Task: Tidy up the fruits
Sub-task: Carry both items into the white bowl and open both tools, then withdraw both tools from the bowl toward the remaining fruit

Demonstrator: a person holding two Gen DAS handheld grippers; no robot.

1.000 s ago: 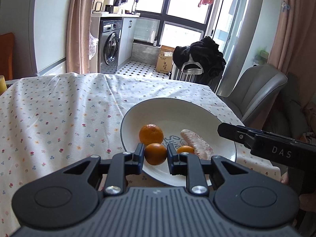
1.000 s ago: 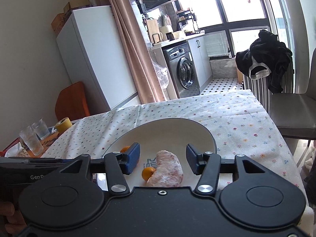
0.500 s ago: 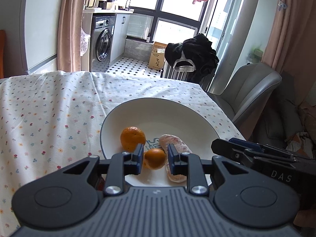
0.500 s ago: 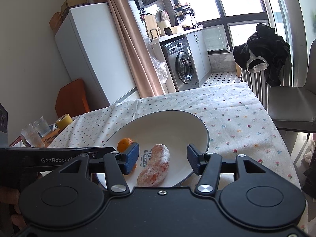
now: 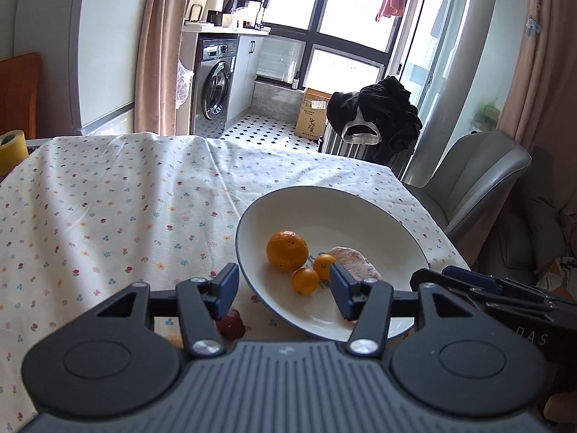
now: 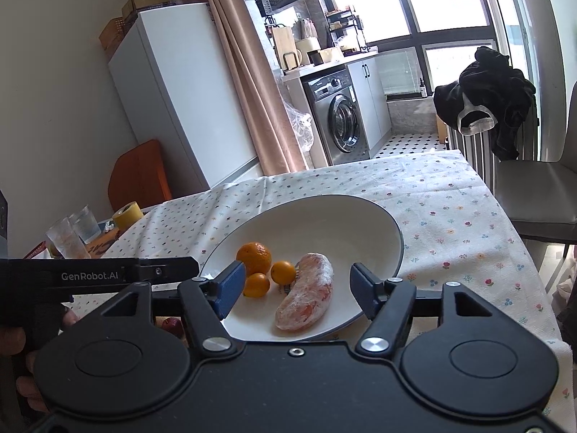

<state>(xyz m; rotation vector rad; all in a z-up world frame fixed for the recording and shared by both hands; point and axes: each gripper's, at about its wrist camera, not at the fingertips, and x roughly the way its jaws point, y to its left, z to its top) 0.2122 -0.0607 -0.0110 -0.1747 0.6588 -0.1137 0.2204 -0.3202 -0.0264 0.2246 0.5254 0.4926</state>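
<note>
On the counter [image 5: 108, 209] a red fruit [image 5: 230, 326] lies at 7 o'clock of the white bowl [image 5: 360, 205], just outside its rim and under the left gripper [image 5: 284, 283], whose jaws stand wide open and hold nothing. Inside the bowl sit 1 large orange [image 5: 287, 250] at 9 o'clock, 2 small oranges [image 5: 305, 281] touching each other near the centre, and a wrapped pinkish fruit [image 6: 307, 296] at 4 o'clock. The right gripper [image 6: 298, 290] hovers over the bowl's near rim, its jaws also wide open and empty.

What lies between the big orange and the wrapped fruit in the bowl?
Two small oranges lie between the big orange and the wrapped fruit, on the bowl floor; the right wrist view shows it best.
</note>
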